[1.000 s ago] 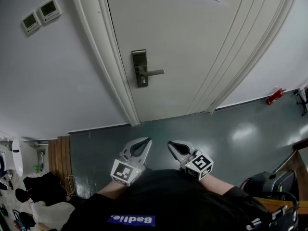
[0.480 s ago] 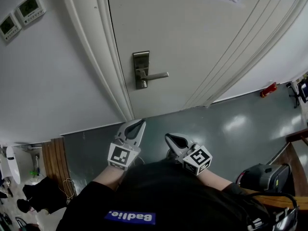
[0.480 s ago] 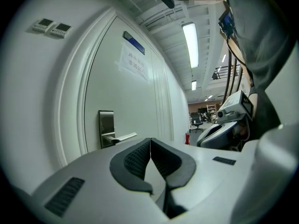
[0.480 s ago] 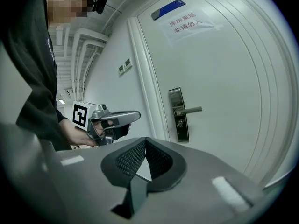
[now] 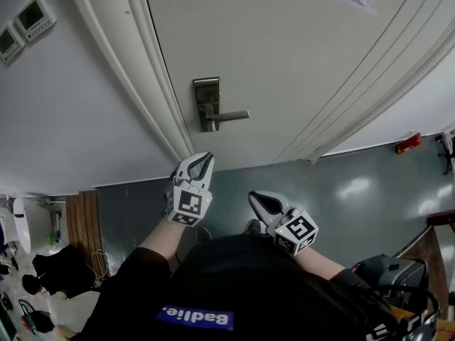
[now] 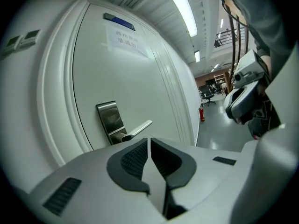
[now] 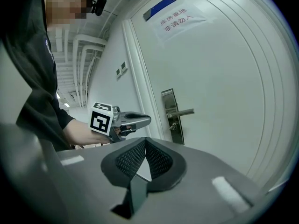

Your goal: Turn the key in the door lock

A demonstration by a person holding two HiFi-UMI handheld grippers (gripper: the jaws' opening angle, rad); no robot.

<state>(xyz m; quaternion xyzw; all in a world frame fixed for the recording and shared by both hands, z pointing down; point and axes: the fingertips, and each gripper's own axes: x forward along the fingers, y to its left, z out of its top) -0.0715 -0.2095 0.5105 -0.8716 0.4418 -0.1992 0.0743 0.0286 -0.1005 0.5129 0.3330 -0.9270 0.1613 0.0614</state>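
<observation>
A white door [image 5: 284, 62] carries a steel lock plate [image 5: 207, 104] with a lever handle [image 5: 229, 116] pointing right. In the right gripper view a small key [image 7: 174, 124] seems to stick out of the plate [image 7: 171, 112] below the handle. My left gripper [image 5: 202, 161] is shut and empty. It points at the door just below the plate, still apart from it. The left gripper view shows the plate [image 6: 110, 120] ahead of its closed tips [image 6: 149, 141]. My right gripper [image 5: 257, 199] is shut and empty, lower and further back.
Two wall control panels [image 5: 32, 16] hang left of the door frame [image 5: 153, 112]. A red fire extinguisher [image 5: 408, 145] lies by the wall at right. Black equipment [image 5: 387, 272] sits at lower right, and dark bags [image 5: 60, 272] at lower left.
My left gripper has moved up toward the door and rolled, so its marker cube now faces up. The right gripper has shifted slightly. The door handle looks closer.
</observation>
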